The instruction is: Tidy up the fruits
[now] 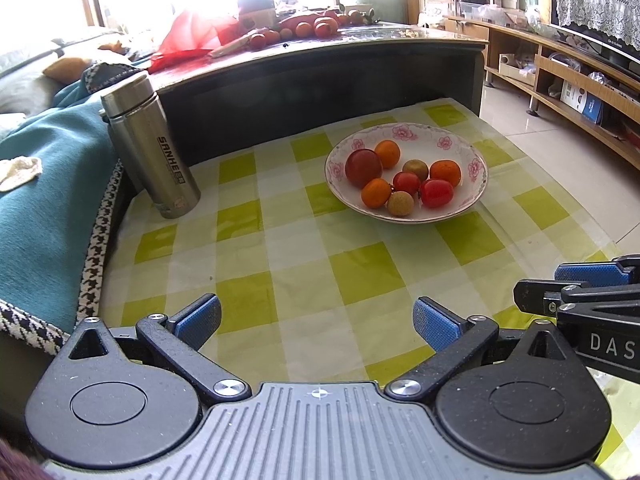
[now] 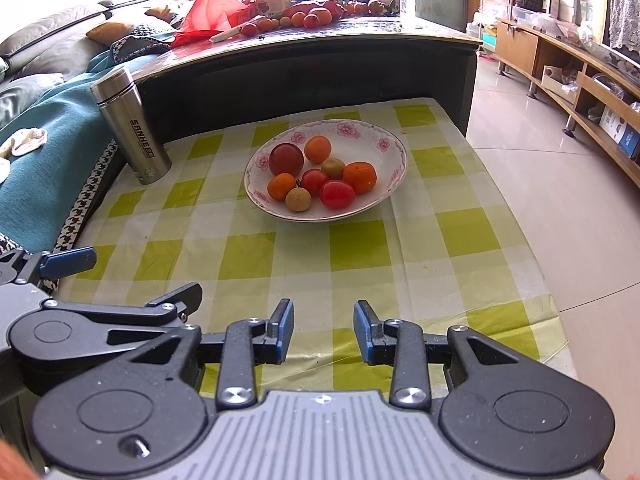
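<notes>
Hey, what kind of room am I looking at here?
Most likely a home living room: a sofa with cushions along the left, a long wooden TV cabinet on the right, and a low table under a checked cloth holding a floral bowl of fruit.
</notes>
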### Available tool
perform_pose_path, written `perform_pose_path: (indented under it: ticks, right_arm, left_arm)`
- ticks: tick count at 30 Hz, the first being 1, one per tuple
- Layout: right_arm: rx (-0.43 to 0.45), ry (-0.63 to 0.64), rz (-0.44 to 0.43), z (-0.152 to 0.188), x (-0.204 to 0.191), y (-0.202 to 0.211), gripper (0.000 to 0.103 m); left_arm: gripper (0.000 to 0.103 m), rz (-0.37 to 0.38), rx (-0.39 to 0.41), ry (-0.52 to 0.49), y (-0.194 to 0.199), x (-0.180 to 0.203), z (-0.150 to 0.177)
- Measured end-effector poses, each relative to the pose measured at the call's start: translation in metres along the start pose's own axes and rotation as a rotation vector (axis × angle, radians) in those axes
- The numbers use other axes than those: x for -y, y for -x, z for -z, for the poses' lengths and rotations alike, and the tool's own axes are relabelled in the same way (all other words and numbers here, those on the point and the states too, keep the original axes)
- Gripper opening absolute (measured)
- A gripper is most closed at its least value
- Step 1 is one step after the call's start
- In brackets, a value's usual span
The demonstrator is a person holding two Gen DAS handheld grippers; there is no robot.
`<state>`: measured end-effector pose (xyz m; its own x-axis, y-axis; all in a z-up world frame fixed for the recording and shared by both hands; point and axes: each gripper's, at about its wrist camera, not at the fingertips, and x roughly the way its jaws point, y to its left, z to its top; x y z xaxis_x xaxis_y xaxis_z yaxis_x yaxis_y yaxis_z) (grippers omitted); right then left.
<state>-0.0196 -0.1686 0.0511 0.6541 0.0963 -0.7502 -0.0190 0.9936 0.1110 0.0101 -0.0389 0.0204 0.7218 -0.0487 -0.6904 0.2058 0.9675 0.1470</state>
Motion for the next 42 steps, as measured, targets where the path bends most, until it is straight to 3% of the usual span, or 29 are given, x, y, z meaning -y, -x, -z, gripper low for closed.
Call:
perform_pose_path:
  ticks: [42]
  right_arm:
    - [-0.039,0.009,0.025,0.014,-0.003,0.003,0.037]
  left_arm:
    - [0.103,0.000,-0.031,0.007,0.005,0.001,0.011]
